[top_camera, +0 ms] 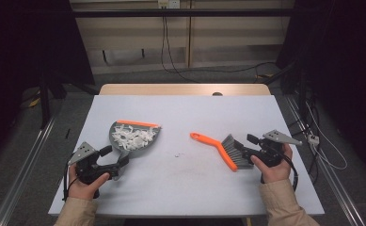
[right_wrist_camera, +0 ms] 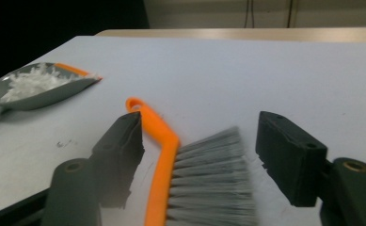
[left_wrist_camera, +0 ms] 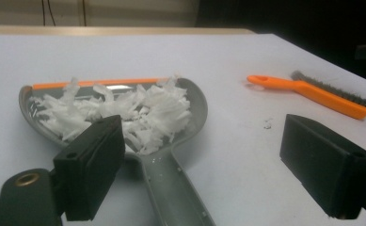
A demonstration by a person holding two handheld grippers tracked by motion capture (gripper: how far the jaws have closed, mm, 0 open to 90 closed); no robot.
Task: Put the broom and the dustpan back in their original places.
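A grey dustpan [top_camera: 136, 136] heaped with white shreds [left_wrist_camera: 124, 113] is seen left of the orange brush [top_camera: 220, 150] on the white table [top_camera: 190, 188]; its handle is straddled by the left gripper [top_camera: 120, 162], the brush by the right gripper [top_camera: 246, 149], both spread wide, gripping nothing.

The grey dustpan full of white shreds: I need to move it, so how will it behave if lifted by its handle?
The grey plastic dustpan with an orange lip looks stiff and probably light. Its loose white shreds are heaped near the open lip, so tilting forward would likely spill them. The smooth handle may slip between the fingers.
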